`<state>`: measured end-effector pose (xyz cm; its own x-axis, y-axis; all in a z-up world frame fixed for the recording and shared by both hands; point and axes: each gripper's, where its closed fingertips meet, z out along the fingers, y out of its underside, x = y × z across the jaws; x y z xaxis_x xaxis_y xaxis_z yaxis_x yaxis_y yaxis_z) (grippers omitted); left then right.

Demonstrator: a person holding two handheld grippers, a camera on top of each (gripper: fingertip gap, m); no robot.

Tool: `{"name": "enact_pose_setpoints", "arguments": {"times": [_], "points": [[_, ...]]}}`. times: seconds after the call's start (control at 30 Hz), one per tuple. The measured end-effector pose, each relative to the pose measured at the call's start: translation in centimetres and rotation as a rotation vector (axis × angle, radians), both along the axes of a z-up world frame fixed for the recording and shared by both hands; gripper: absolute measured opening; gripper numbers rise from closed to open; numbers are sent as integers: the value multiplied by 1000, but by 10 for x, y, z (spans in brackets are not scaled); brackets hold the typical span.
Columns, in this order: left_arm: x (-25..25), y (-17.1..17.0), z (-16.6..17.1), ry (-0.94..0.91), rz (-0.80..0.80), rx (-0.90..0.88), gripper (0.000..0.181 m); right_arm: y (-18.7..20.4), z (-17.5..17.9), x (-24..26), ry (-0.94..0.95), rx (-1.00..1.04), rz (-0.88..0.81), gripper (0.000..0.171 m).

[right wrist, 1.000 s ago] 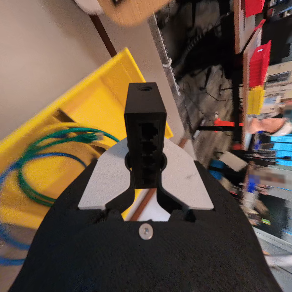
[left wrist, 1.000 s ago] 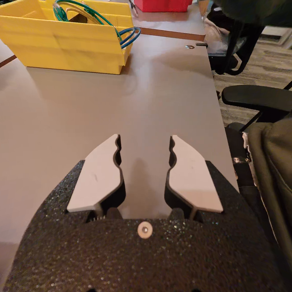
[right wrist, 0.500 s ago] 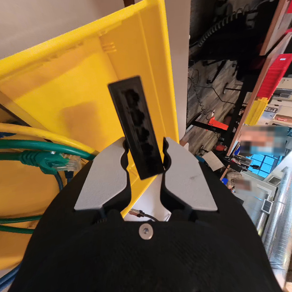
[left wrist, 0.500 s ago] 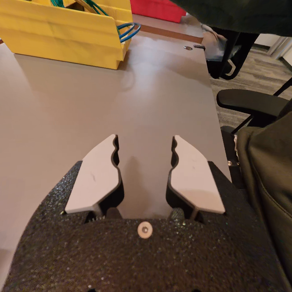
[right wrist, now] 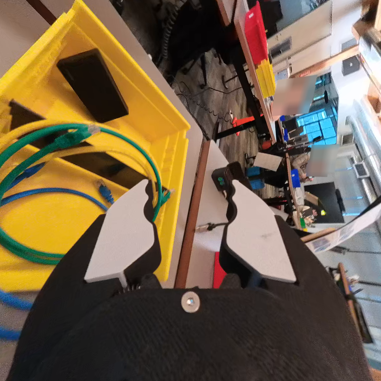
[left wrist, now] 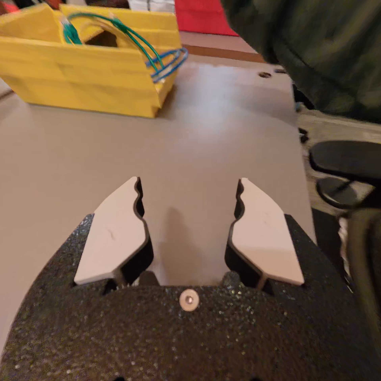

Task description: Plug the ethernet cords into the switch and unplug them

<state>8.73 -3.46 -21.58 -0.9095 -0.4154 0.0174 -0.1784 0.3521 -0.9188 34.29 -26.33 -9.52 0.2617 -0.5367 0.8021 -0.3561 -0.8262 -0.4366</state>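
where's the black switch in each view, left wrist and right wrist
Left wrist view: the switch is not visible; it shows only the outside of the yellow bin and the cords looping over its wall.
Right wrist view: the switch lies upper left, inside the bin's far compartment, beyond the open right gripper.
Shared landmark: the yellow bin with the green cord arching out of it.

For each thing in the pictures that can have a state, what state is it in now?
Left gripper: open, empty, above the table.
Right gripper: open, empty, over the bin.
Switch: lying in the bin, unplugged.
Green cord: looped in the bin, plug free.
Blue cord: in the bin, plug free.
Yellow cord: in the bin.
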Motion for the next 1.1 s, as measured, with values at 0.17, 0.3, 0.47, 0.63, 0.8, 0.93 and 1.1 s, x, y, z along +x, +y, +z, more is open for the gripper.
{"name": "enact_pose_setpoints", "arguments": {"times": [0.17,0.3,0.47,0.63,0.8,0.93,1.1], "points": [[56,-59,36,18,218,-64,87,-16,-15,-58,-33,148,-95,70],[95,-101,41,-37,352,19,94,-30,-34,-99,-34,217,-166,71],[136,-127,34,63,540,20,99,-48,-41,-120,-82,242,-230,73],[180,-132,27,88,711,98,92,-51,-42,-123,-99,364,-234,81],[199,-133,13,27,724,236,58,-51,-33,-126,-118,380,-212,83],[212,-109,13,-4,790,224,37,-51,-33,-127,-114,394,-201,83],[220,-46,15,-34,824,177,7,-47,-32,-126,-108,406,-185,82]]}}
